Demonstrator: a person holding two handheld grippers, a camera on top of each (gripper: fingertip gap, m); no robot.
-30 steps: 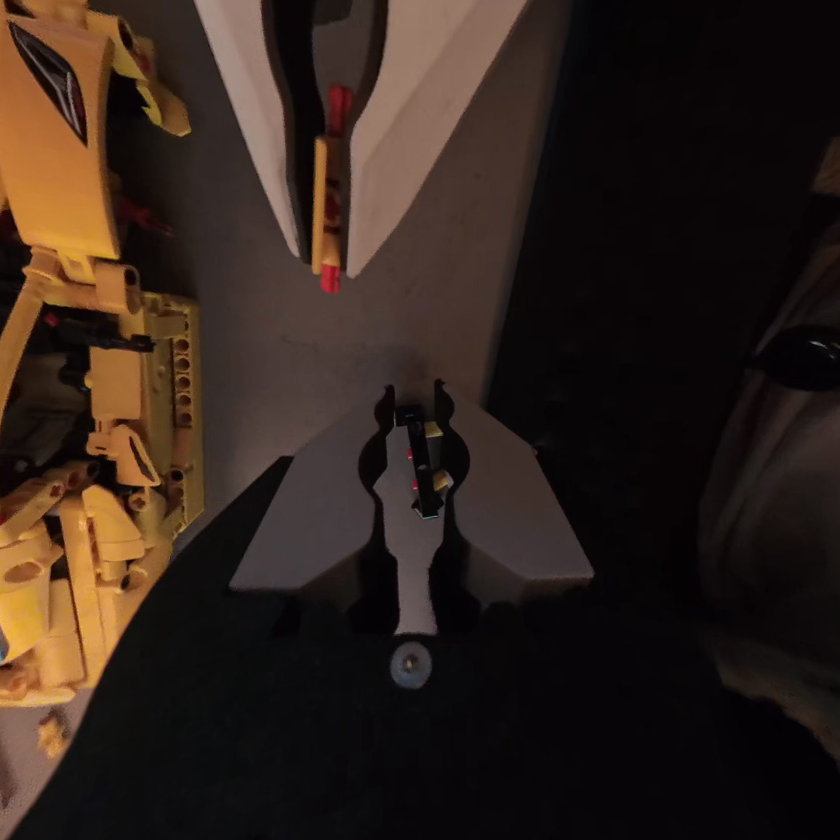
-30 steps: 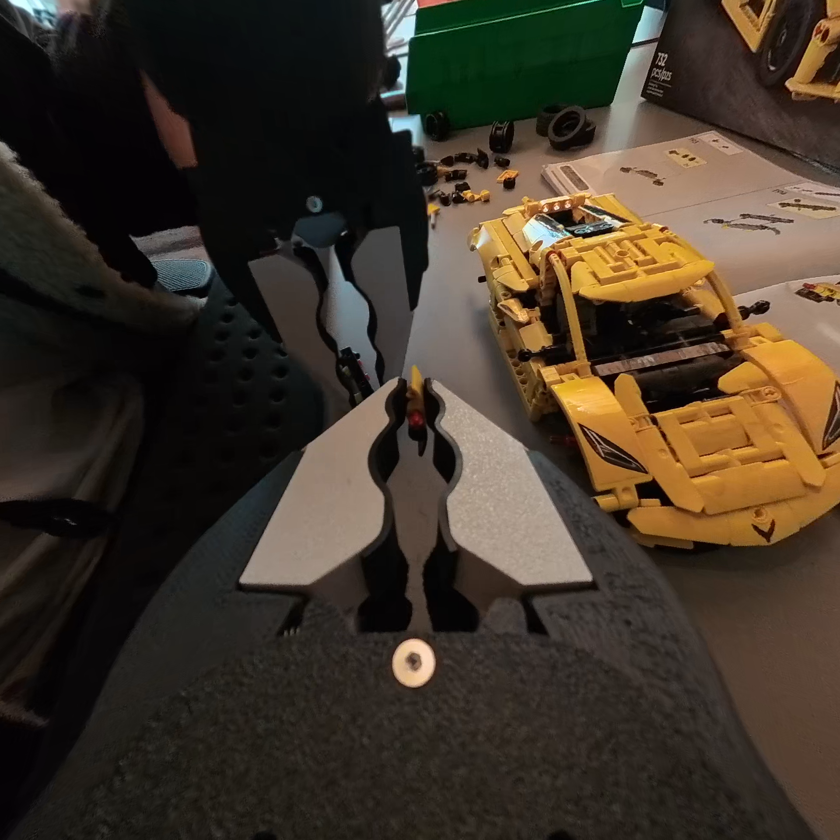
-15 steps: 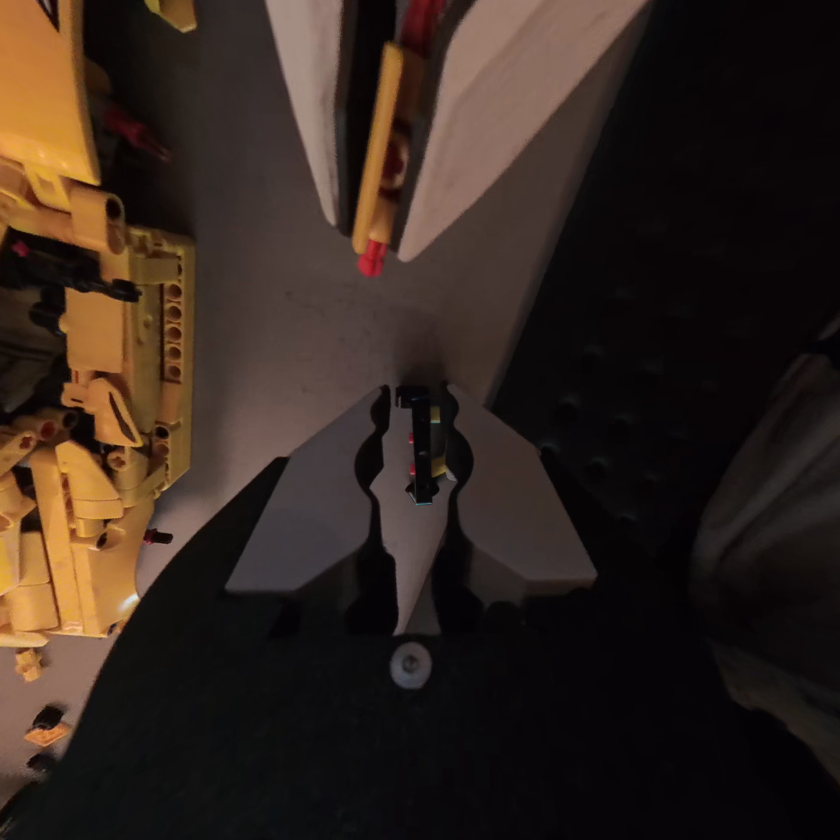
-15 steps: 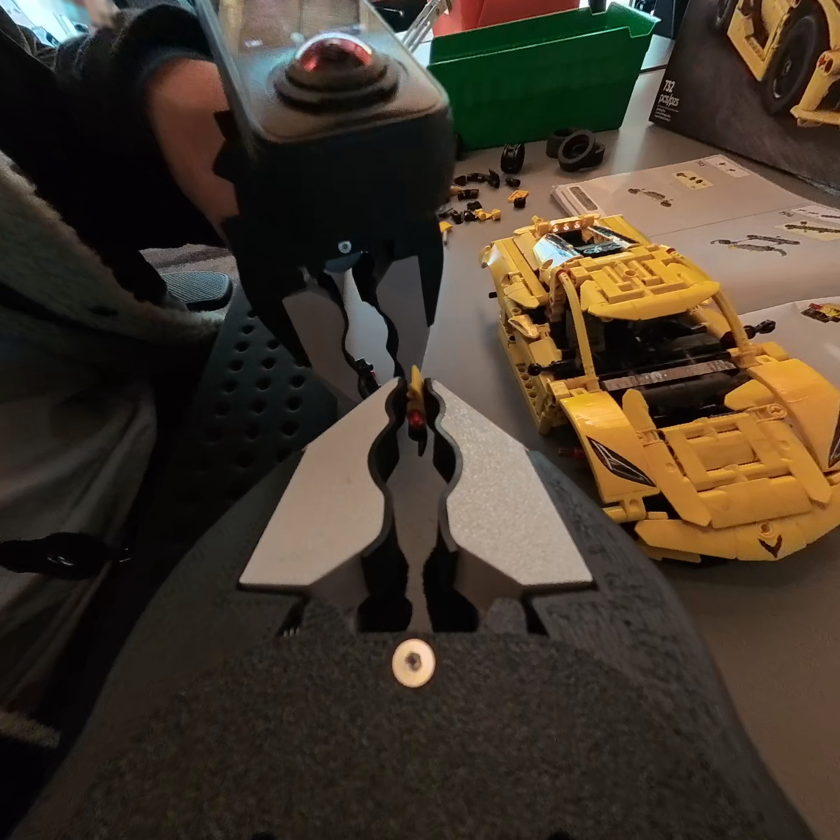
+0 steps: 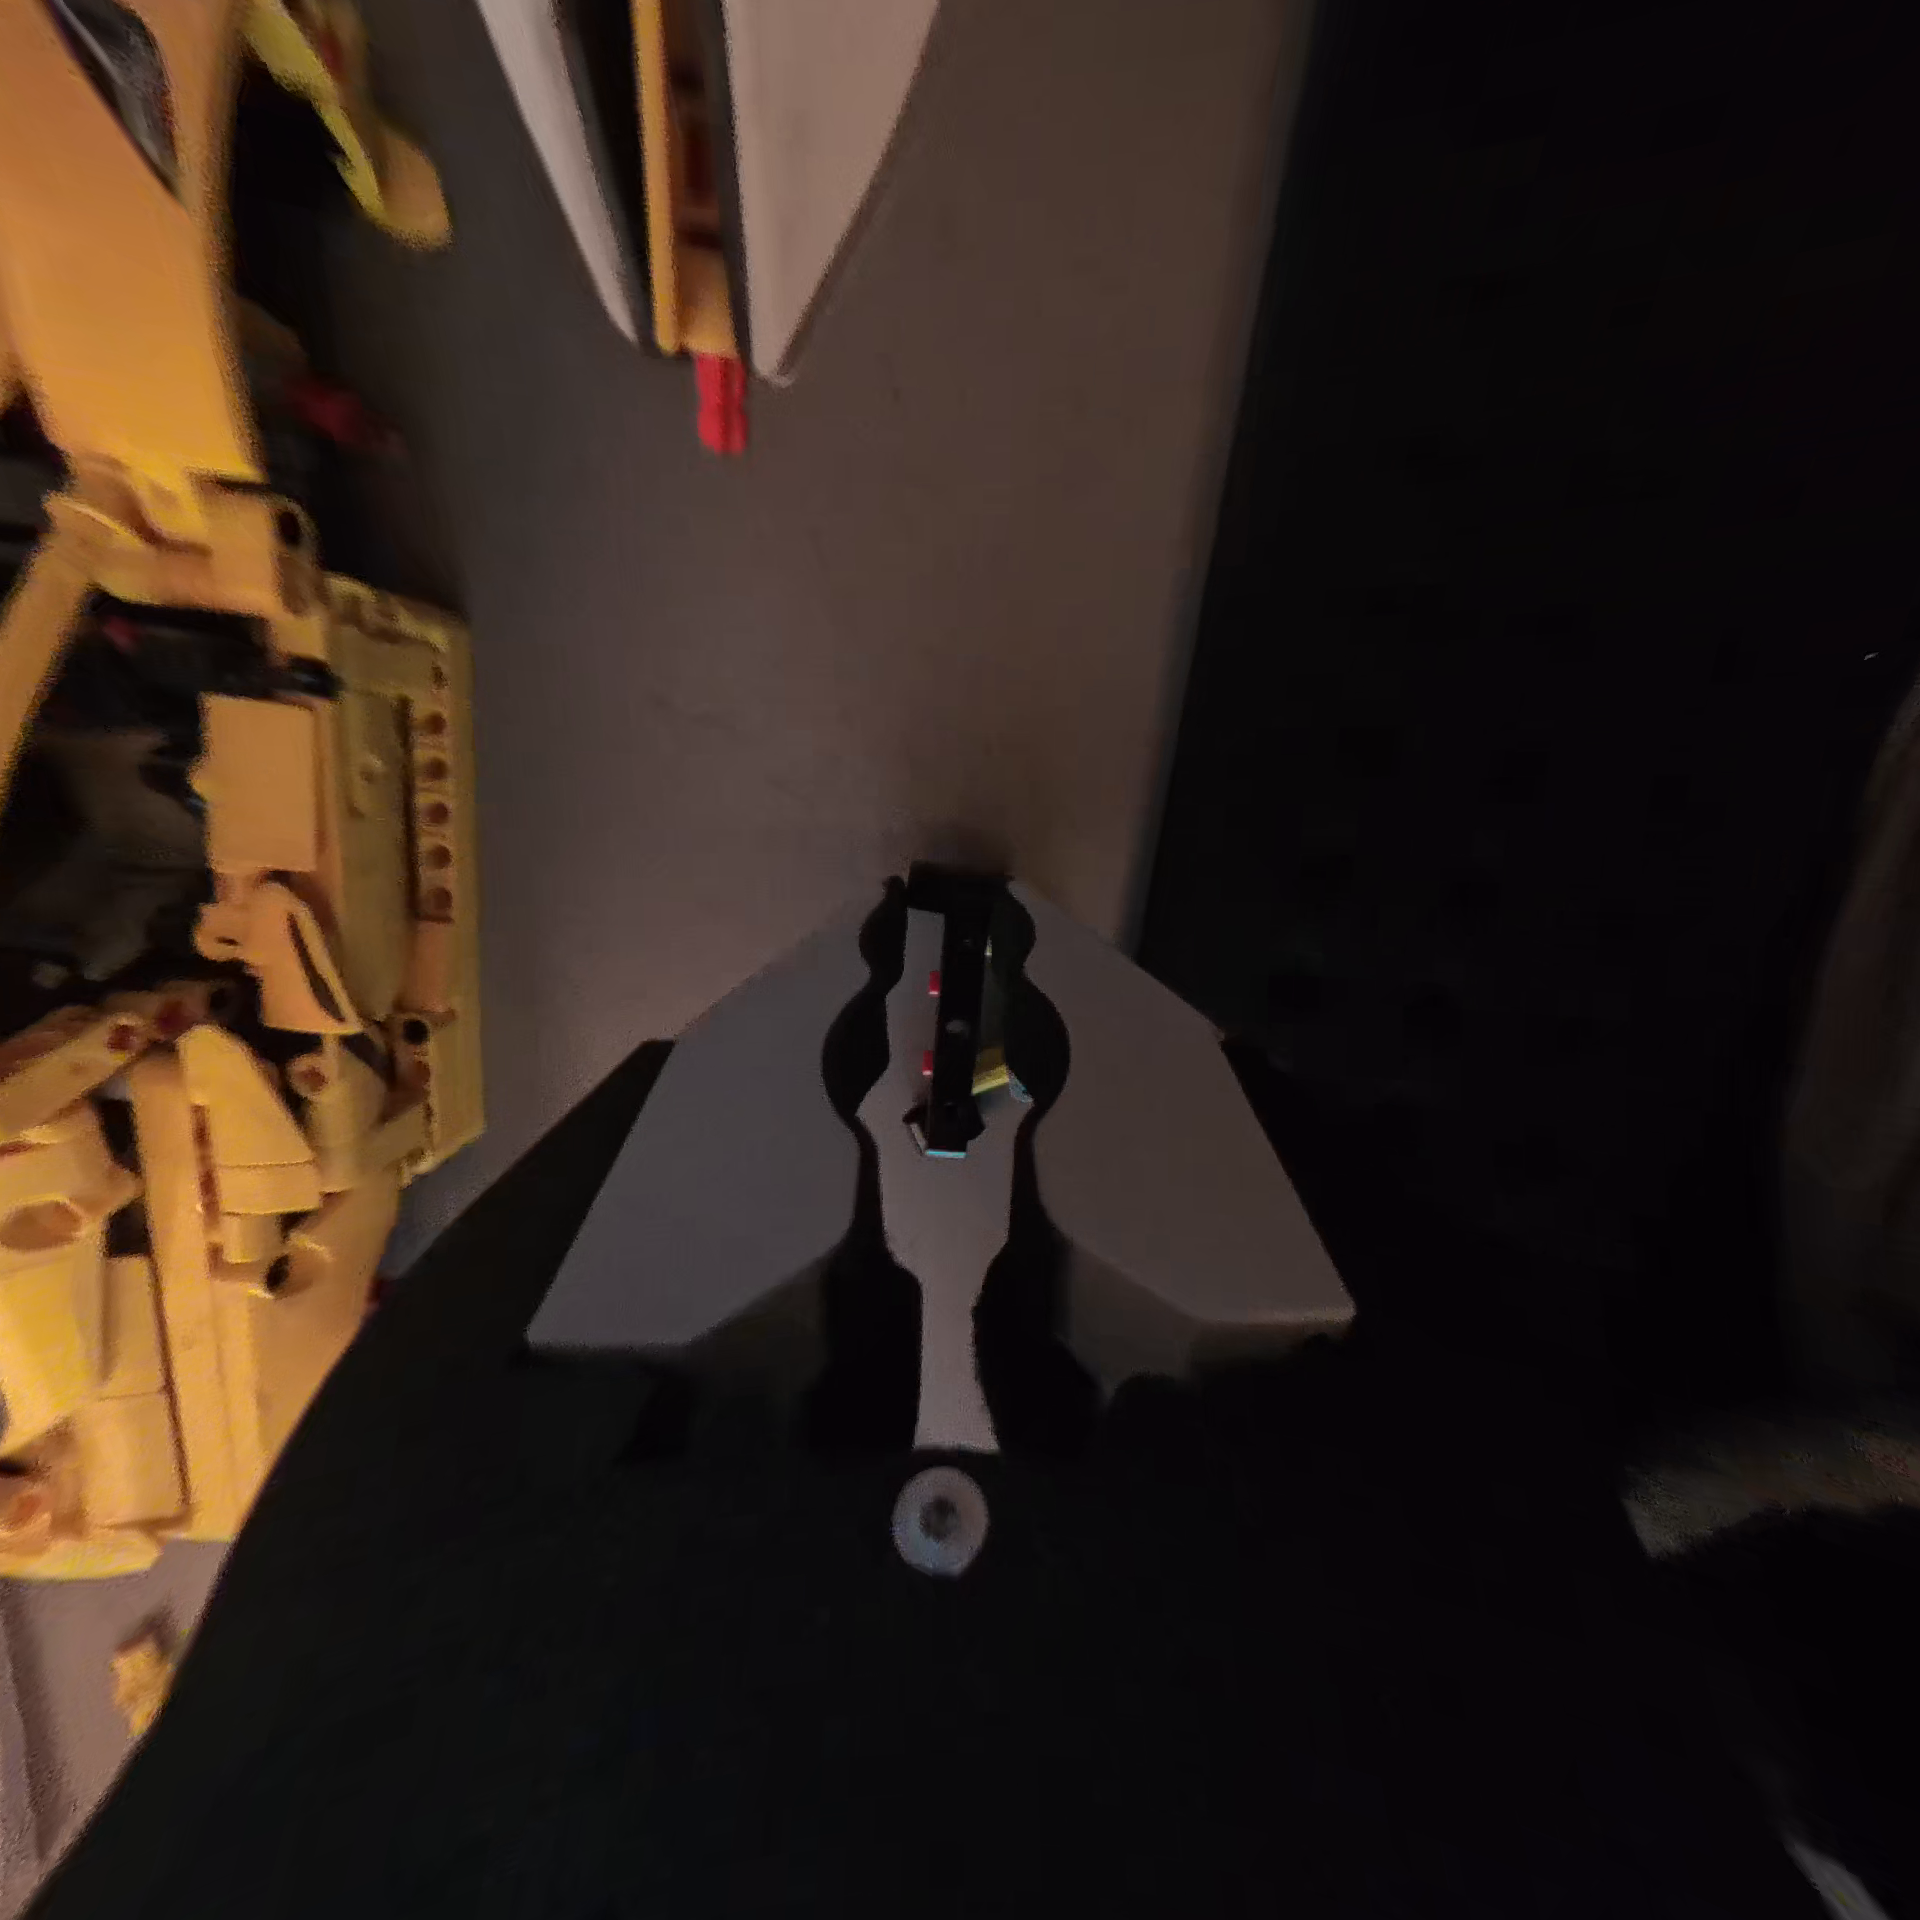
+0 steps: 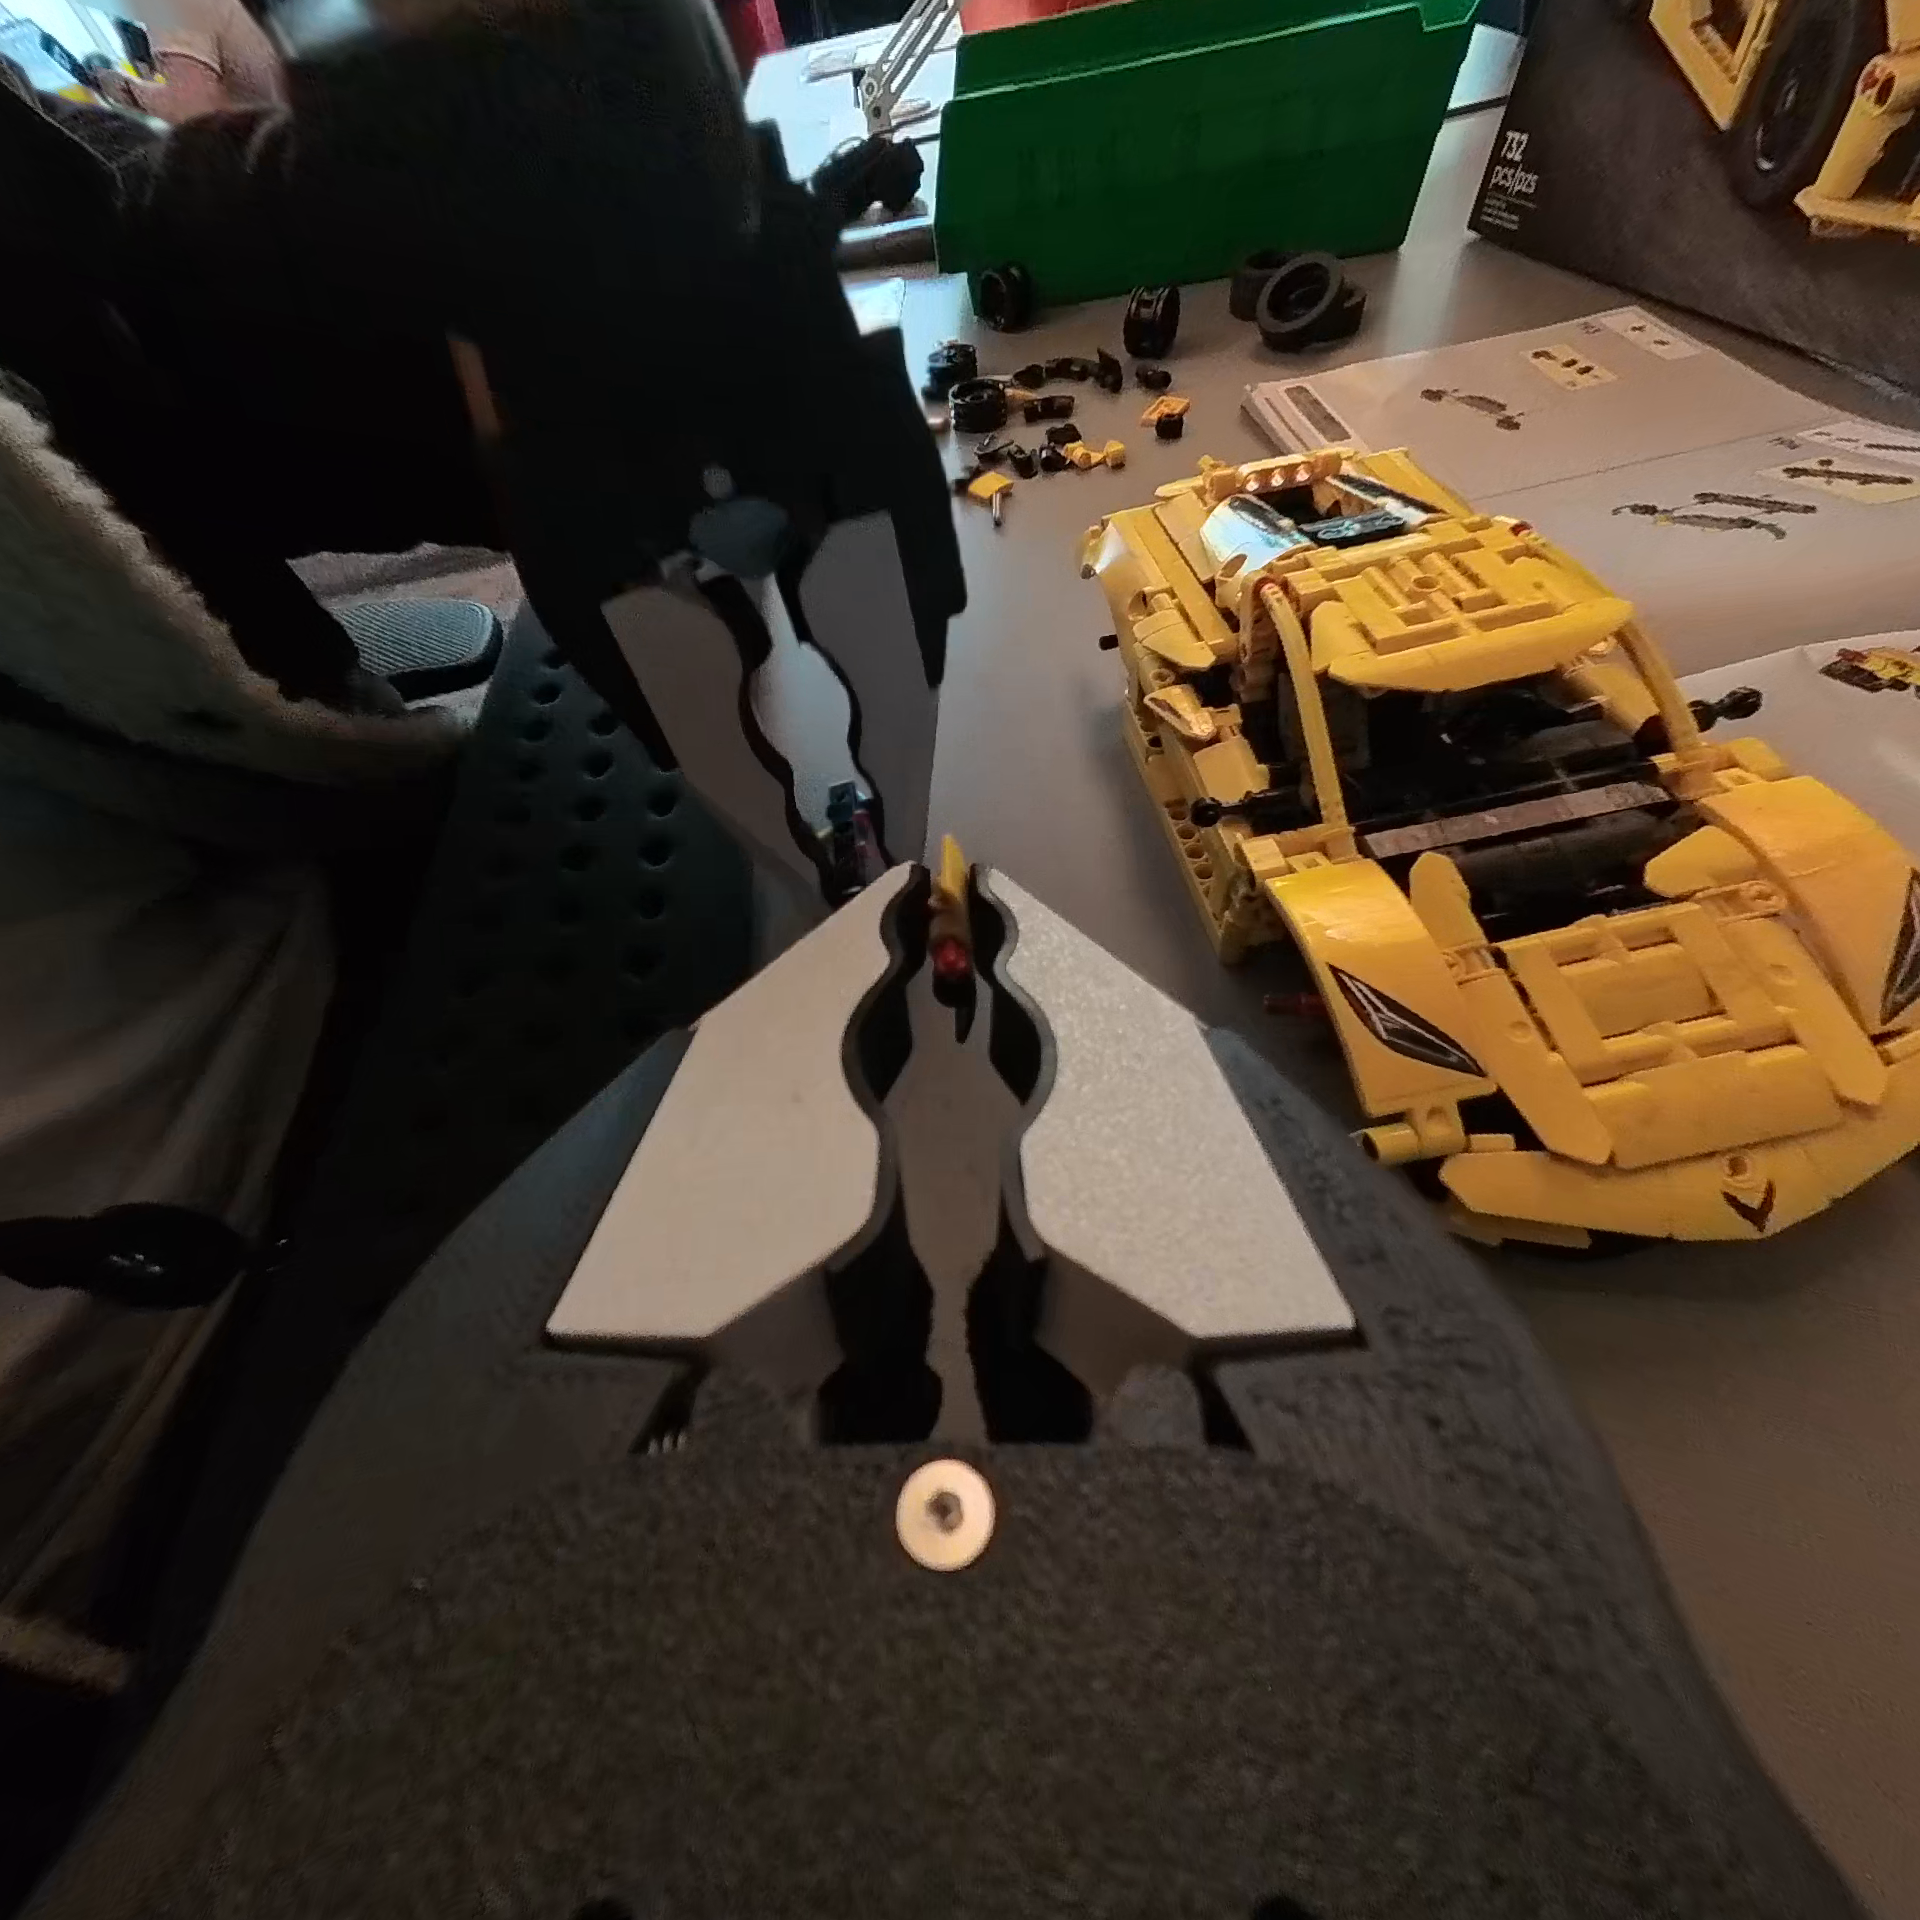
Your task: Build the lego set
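Yellow and red sliver pinched in my right gripper, a black beam with red pins clamped in my left gripper, tips facing each other and near but apart over the table edge. My worry: both bits are tiny and held right at the tips, so a slightly crooked push could twist one loose and drop it off the edge onto the perforated black chair. Grey table is smooth; the yellow car sits beside us, with loose parts, tyres, a green bin and manuals behind it.
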